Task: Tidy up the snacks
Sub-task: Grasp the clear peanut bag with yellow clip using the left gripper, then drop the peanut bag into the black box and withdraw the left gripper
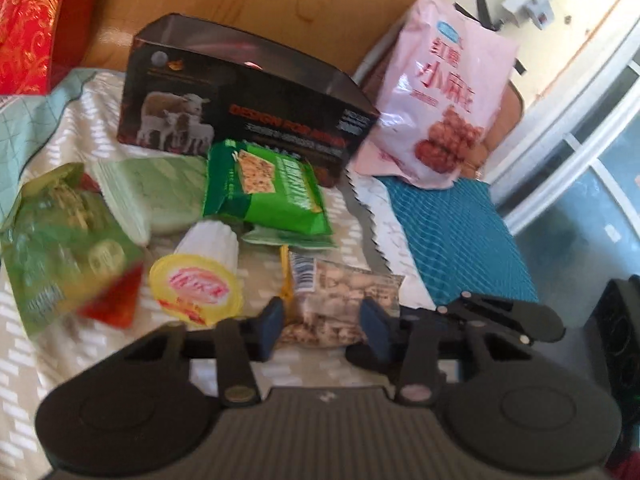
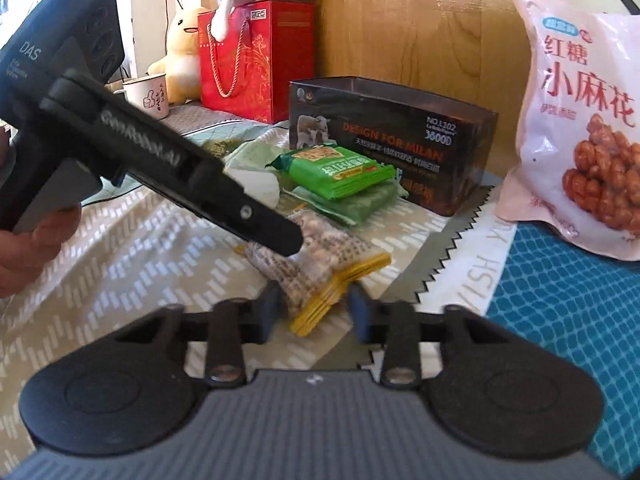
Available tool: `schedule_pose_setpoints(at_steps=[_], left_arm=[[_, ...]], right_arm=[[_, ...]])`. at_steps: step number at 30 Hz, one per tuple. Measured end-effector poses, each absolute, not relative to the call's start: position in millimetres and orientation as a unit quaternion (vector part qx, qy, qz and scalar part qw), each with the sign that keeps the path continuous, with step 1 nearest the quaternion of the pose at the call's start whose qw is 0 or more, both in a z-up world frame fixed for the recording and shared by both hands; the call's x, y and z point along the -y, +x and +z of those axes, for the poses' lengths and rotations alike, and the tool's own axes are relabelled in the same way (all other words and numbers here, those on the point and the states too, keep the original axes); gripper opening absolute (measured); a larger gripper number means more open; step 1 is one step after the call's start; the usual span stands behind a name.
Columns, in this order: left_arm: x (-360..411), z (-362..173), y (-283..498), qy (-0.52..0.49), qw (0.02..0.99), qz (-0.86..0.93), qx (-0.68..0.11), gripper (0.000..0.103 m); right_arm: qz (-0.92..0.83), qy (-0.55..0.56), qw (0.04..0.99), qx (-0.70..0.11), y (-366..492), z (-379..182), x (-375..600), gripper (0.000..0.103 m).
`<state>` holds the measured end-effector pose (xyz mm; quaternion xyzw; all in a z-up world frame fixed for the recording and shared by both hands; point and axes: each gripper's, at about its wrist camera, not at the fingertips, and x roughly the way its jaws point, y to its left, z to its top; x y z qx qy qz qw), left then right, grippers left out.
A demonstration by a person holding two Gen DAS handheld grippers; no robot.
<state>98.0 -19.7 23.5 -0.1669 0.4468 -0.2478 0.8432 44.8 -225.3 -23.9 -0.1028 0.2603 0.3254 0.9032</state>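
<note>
Patterned bedspread (image 1: 72, 344) under scattered snacks, wood headboard behind. Clear bag of nuts (image 1: 344, 304) low centre in both views. Left tongs (image 1: 324, 322) nearly shut, blue pads pinching its near end. Right tongs (image 2: 314, 312) narrowed around the bag's yellow sealed edge; contact unclear. Black box (image 1: 248, 112) mid-frame, green cracker pack (image 1: 268, 192) before it, pink bag (image 1: 444, 92) upper right.

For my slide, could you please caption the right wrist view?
Both grippers, left and right, meet at the clear nut packet before the open black box.
</note>
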Motion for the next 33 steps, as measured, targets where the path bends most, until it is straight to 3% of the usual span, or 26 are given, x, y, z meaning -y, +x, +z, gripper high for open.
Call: schedule_pose_setpoints(at_steps=[7,13,17,18,19,23,25,28,33], left_arm=[[9,67,93,-0.184,0.853,-0.276,-0.402,0.034],[11,111,155,-0.164,0.896,-0.243,-0.335,0.035],[13,107,204,-0.172,0.899,-0.221,-0.335,0.035],[15,103,211,-0.174,0.899,-0.215,-0.340,0.035],[16,98,217,-0.173,0.900,-0.204,-0.343,0.038],[-5,94,216,-0.169,0.919,-0.168,-0.314,0.040],[-22,92,213,-0.159,0.938,-0.116,-0.286,0.046],[-36,81,227,-0.137,0.945,-0.038,-0.296,0.053],[-23,52,244,-0.137,0.923,-0.059,-0.353,0.053]], right_arm=[[0.332,-0.106,0.919,-0.185,34,16,229,0.027],[0.305,-0.070,0.940,-0.135,108,49,219,0.027],[0.284,-0.045,0.947,-0.145,163,53,209,0.028],[0.274,-0.042,0.949,-0.152,172,52,208,0.033],[0.257,-0.034,0.952,-0.161,181,49,209,0.044],[0.242,0.046,0.955,-0.163,178,43,241,0.049],[0.237,0.083,0.953,-0.168,170,33,257,0.062],[0.233,0.091,0.949,-0.189,166,16,263,0.063],[0.237,0.075,0.942,-0.227,177,4,247,0.063]])
